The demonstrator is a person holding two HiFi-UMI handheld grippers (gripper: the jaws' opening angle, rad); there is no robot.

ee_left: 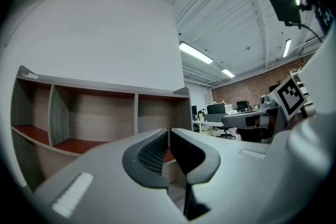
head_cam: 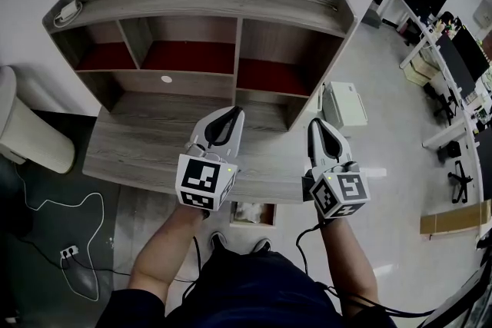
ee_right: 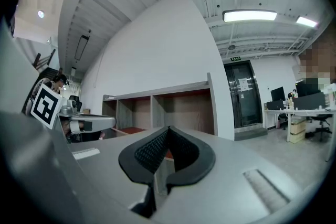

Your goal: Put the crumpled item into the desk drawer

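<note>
Head view first: where is the white crumpled item [head_cam: 247, 211]?

As far as I can tell, it lies inside the open wooden drawer [head_cam: 270, 214], which pokes out below the front edge of the grey wood-grain table [head_cam: 131, 150]. It is small in that view, so I wouldn't swear to it.

And the claws?

The left claw [head_cam: 233, 114] and the right claw [head_cam: 314, 124] both hang over the table's front, above the drawer. Each gripper view shows the claw clenched, tips together, with nothing between them.

So what does the step ask for?

I'd judge only the shutting is left. Lower one claw to the drawer's front and keep it clenched. Press at the middle of the front panel so the drawer runs straight, not skewed.

Any catch?

If the item stands above the rim, it may snag under the table. Tamp it down first, then push slowly.
</note>
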